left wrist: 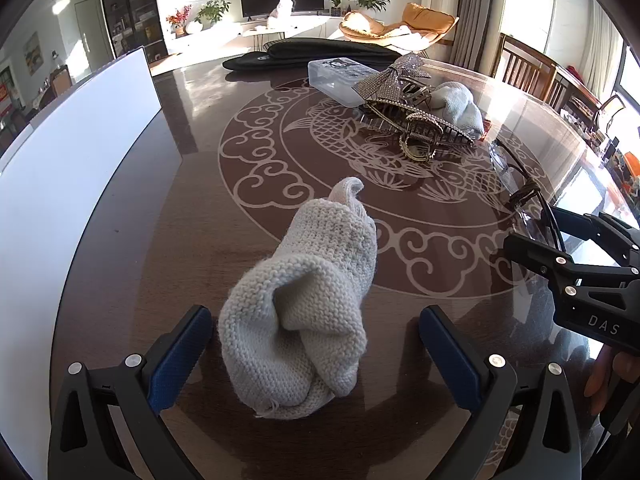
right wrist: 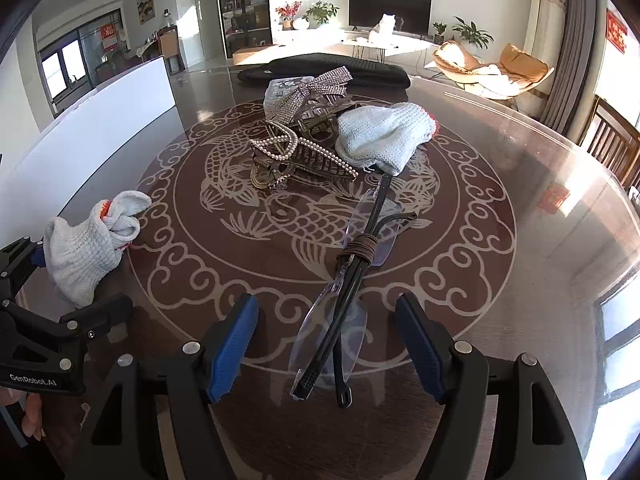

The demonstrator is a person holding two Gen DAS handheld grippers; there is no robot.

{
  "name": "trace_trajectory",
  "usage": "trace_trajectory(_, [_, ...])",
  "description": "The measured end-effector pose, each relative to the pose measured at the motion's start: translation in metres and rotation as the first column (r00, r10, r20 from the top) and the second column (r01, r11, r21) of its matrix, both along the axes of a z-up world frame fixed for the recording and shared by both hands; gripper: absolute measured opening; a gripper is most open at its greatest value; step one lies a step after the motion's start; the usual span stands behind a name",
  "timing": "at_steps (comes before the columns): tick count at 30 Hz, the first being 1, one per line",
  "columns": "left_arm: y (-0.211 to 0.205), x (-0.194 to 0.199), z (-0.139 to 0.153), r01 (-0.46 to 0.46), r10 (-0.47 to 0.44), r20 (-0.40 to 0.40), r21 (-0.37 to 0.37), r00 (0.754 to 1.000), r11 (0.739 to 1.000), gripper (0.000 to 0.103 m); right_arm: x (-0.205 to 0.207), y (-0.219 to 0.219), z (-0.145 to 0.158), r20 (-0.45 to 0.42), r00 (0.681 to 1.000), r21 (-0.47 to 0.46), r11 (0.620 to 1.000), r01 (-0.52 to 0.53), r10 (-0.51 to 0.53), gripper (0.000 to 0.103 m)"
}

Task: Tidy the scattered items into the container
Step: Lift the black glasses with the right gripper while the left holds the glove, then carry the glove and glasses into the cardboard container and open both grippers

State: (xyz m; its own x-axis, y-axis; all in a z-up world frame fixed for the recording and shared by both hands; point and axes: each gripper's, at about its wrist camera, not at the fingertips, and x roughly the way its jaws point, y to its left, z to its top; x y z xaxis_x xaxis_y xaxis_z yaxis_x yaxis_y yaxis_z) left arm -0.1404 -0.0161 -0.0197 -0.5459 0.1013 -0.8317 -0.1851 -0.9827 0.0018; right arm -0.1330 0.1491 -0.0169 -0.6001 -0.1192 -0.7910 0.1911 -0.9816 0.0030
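Straddling the crumpled white knitted glove [left wrist: 298,312], your left gripper [left wrist: 316,354] gapes wide, pads clear; your right gripper [right wrist: 326,348] likewise flanks the folded clear-lensed black-armed glasses [right wrist: 340,304].

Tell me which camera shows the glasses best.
The right wrist view: the folded glasses lie whole between the open right gripper's blue pads, a brown cord wound around the temples. The left wrist view shows them only at the right edge, small, partly hidden behind the right gripper.
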Motion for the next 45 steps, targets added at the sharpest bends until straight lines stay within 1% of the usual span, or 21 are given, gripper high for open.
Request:
trace_trajectory(4, [0.001,0.0,0.0,-0.015,0.015,0.0,0.0,1.0,1.0,0.103,-0.002,-0.001,-0.001,0.002,1.0,0.001,1.0,-0.006,0.006,0.076])
trace_trajectory(11, [0.003,-0.001,0.0,-0.068,0.068,0.008,-0.001,0.998,0.998,0.103,-0.003,-0.001,-0.001,0.002,1.0,0.0,1.0,-0.005,0.005,0.077])
trace_trajectory(12, [0.003,-0.002,0.0,-0.068,0.068,0.018,-0.003,0.998,0.998,0.103,-0.003,-0.001,0.0,-0.001,1.0,0.003,1.0,0.001,-0.001,0.073])
trace_trajectory(13, [0.004,-0.003,0.0,-0.059,0.06,0.032,-0.007,0.998,0.998,0.103,-0.003,0.0,0.0,-0.005,1.0,0.005,1.0,0.007,-0.007,0.068])
trace_trajectory(14, [0.004,-0.003,0.001,-0.052,0.053,0.038,-0.008,0.998,0.999,0.103,-0.002,0.001,0.001,-0.012,1.0,0.002,1.0,0.013,-0.013,0.059])
trace_trajectory(15, [0.004,-0.001,0.002,-0.058,0.058,0.029,-0.005,0.998,0.998,0.102,-0.001,0.003,0.003,-0.022,1.0,-0.004,1.0,0.023,-0.023,0.03])
trace_trajectory(16, [0.005,0.002,0.004,-0.057,0.057,0.005,-0.002,0.998,0.998,0.083,-0.001,0.006,0.003,-0.02,0.999,-0.014,0.999,0.034,-0.034,0.026])
trace_trajectory(17, [0.007,0.006,0.007,-0.049,0.049,-0.017,0.001,0.999,0.999,0.058,-0.001,0.009,0.004,-0.021,0.999,-0.034,0.999,0.036,-0.037,0.025])
trace_trajectory(19, [0.009,0.012,0.012,-0.037,0.037,-0.021,0.019,0.999,0.999,0.03,-0.001,0.014,0.004,-0.018,0.999,-0.064,0.997,0.036,-0.038,0.025])
trace_trajectory(23, [0.008,0.034,0.015,-0.049,0.049,-0.006,0.081,0.999,0.996,0.03,0.021,0.012,0.005,-0.017,1.0,-0.078,0.997,0.001,-0.002,0.024])
trace_trajectory(28, [0.005,0.068,0.016,-0.074,0.072,0.018,0.169,0.997,0.983,0.03,0.059,0.013,0.008,0.012,0.999,-0.139,0.99,-0.035,0.037,0.024])
trace_trajectory(30, [0.005,0.076,0.019,-0.075,0.074,0.013,0.168,0.997,0.983,0.029,0.071,0.014,0.012,0.009,0.999,-0.15,0.988,-0.042,0.044,0.024])
trace_trajectory(31, [0.006,0.079,0.022,-0.072,0.072,0.004,0.157,0.997,0.985,0.03,0.075,0.014,0.014,0.005,0.999,-0.156,0.987,-0.047,0.048,0.017])
trace_trajectory(32, [0.005,0.08,0.025,-0.071,0.073,-0.003,0.149,0.997,0.986,0.03,0.078,0.013,0.015,0.009,0.998,-0.164,0.985,-0.052,0.054,0.008])
trace_trajectory(33, [0.004,0.082,0.028,-0.076,0.077,-0.005,0.152,0.997,0.986,0.03,0.08,0.012,0.015,0.02,0.998,-0.171,0.984,-0.054,0.058,0.006])
trace_trajectory(35, [-0.001,0.086,0.031,-0.087,0.089,-0.002,0.167,0.996,0.982,0.03,0.081,0.009,0.014,0.035,0.997,-0.2,0.978,-0.057,0.066,0.006])
trace_trajectory(39, [-0.014,0.092,0.027,-0.12,0.12,0.009,0.164,0.993,0.979,0.03,0.081,-0.001,0.016,0.031,0.996,-0.203,0.976,-0.077,0.085,0.006])
trace_trajectory(41, [-0.023,0.095,0.027,-0.138,0.138,0.014,0.18,0.99,0.974,0.03,0.082,-0.003,0.025,0.015,0.996,-0.232,0.969,-0.081,0.087,0.006])
trace_trajectory(43, [-0.03,0.099,0.03,-0.151,0.153,0.004,0.189,0.988,0.97,0.03,0.085,-0.006,0.036,-0.015,0.996,-0.241,0.966,-0.092,0.091,0.006])
trace_trajectory(45, [-0.033,0.101,0.031,-0.158,0.161,0.0,0.196,0.987,0.968,0.03,0.084,-0.011,0.04,-0.013,0.994,-0.242,0.964,-0.107,0.107,0.006])
